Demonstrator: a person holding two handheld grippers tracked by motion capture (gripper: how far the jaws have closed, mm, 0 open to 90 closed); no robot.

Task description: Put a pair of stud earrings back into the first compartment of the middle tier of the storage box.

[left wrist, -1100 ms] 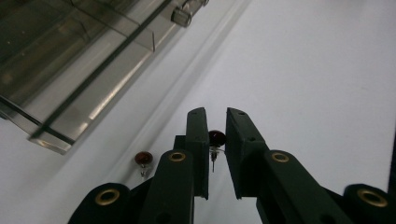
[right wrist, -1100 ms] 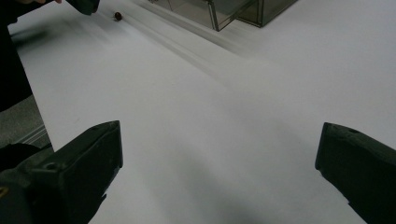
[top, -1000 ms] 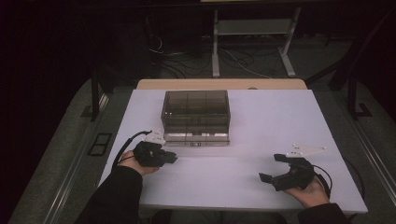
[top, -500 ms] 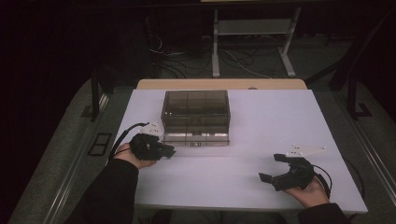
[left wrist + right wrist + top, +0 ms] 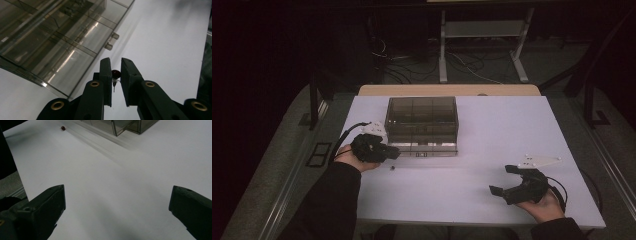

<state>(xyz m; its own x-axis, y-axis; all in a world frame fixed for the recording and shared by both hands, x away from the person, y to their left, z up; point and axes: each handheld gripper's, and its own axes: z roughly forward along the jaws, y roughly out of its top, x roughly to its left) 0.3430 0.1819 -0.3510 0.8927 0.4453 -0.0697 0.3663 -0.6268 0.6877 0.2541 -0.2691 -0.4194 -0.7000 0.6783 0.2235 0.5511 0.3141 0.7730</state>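
Left gripper (image 5: pixel 116 72) pinches a small red-headed pin (image 5: pixel 115 76) between its jaw tips — head toward the tips, thin shaft pointing back along the jaws. A clear compartment box (image 5: pixel 57 37) lies just beside it. Right gripper (image 5: pixel 117 202) rests well apart, jaws spread wide, nothing between them.

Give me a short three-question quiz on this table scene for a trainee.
1. True or false: the right gripper has its jaws spread wide.
2. Which gripper is nearer the clear box? A: left gripper. B: right gripper.
3. What colour is the small piece lying on the white table?
Key: 1 true; 2 A; 3 dark red.
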